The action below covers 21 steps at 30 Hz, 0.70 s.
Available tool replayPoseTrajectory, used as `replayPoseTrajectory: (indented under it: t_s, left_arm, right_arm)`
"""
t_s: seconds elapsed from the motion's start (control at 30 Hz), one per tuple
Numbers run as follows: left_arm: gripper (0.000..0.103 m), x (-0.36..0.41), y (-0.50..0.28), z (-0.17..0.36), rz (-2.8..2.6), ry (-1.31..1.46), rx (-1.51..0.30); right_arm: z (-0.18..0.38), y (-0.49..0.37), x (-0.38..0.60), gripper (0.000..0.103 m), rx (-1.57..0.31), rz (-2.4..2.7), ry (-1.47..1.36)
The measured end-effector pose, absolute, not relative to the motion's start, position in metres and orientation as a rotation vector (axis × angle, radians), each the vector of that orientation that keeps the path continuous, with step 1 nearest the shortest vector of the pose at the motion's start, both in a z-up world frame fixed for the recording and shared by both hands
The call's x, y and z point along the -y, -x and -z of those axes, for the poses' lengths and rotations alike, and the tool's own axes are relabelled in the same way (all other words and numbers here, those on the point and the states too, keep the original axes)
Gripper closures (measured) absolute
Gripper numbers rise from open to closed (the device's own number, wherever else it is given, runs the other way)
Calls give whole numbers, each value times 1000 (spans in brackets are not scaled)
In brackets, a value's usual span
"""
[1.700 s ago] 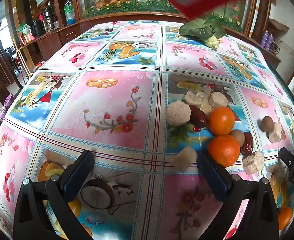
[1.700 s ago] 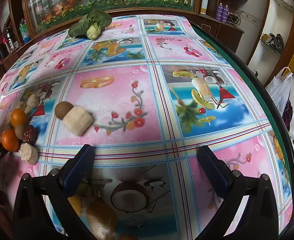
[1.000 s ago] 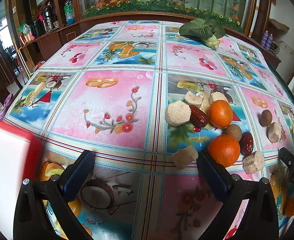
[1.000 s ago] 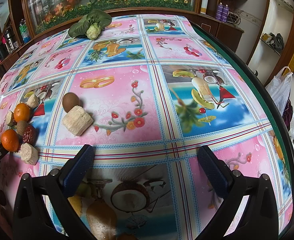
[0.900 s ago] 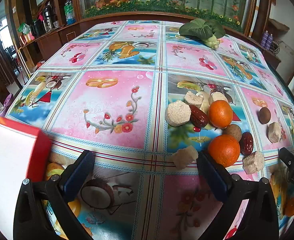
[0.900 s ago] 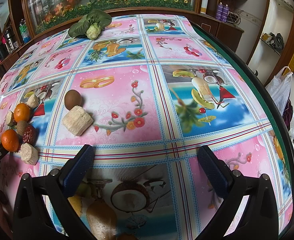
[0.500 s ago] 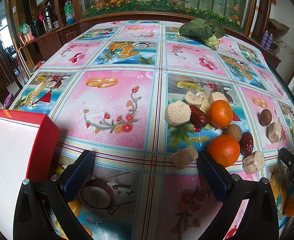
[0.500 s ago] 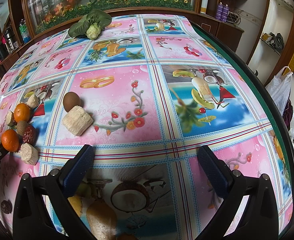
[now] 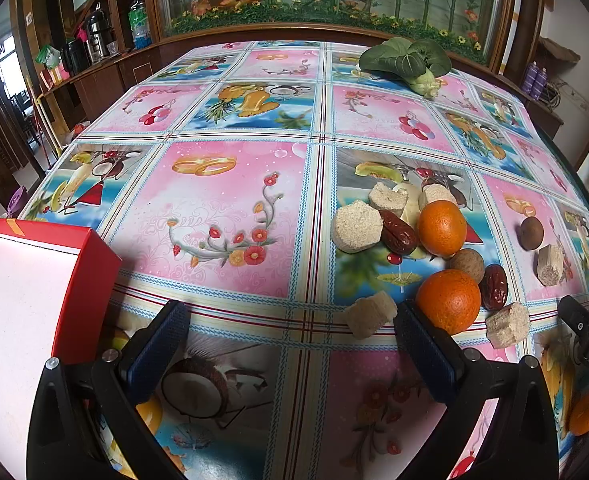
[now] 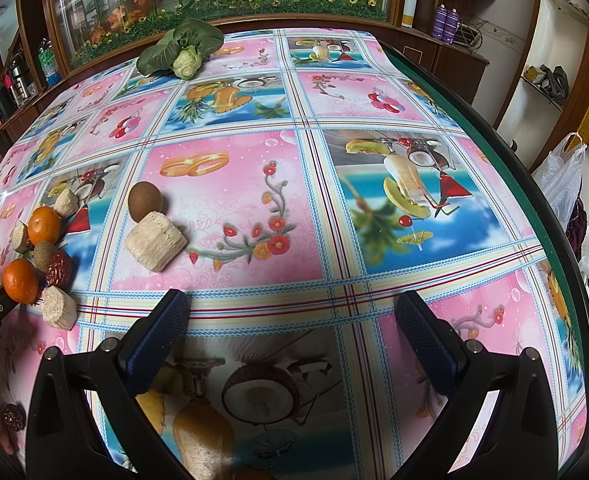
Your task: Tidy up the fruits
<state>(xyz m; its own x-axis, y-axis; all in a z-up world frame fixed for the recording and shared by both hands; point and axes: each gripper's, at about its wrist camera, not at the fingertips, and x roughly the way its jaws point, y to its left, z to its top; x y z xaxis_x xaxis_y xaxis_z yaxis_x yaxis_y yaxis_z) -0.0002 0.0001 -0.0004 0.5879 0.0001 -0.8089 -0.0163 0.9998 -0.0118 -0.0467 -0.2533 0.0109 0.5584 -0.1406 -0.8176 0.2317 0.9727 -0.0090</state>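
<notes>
Two oranges (image 9: 441, 227) (image 9: 448, 301), red dates (image 9: 398, 232), brown round fruits (image 9: 469, 265) and pale sugarcane chunks (image 9: 356, 226) lie clustered right of centre on the patterned tablecloth. My left gripper (image 9: 290, 322) is open and holds nothing, just left of the near orange. A red box (image 9: 26, 280) with a white inside sits at the left edge. In the right wrist view my right gripper (image 10: 290, 312) is open over bare cloth; a brown fruit (image 10: 145, 201) and a sugarcane chunk (image 10: 155, 241) lie ahead to its left, the orange cluster (image 10: 20, 280) further left.
A leafy green vegetable (image 9: 408, 60) lies at the far end of the table. The table's dark edge (image 10: 526, 184) curves along the right, with a white plastic bag (image 10: 562, 176) beyond it. Wooden cabinets and a glass partition surround the table.
The red box came in from above, passed to the left and now rests on the table at the left edge. A brown fruit near the sugarcane chunk rolled slightly. Both grippers stayed still.
</notes>
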Motion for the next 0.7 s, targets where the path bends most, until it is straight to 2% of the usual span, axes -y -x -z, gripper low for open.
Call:
replayPoseTrajectory:
  t_s: [0.2, 0.33, 0.47, 0.57, 0.7]
  left_arm:
    - [1, 1, 9, -7, -27, 15, -939]
    - [1, 10, 42, -41, -20, -70, -781]
    - [1, 11, 94, -71, -2, -144, -607]
    - [0, 10, 128, -87, -5, -180, -485]
    - [0, 8, 145, -88, 31, -159, -461]
  right_arm:
    - [-10, 47, 252, 0, -953, 215, -100]
    - [-17, 54, 255, 0, -935, 157, -41]
    - [-59, 89, 258, 0, -715, 81, -70]
    - [-98, 122, 251, 0, -630, -91, -124]
    - [-105, 139, 231, 0, -665, -159, -80]
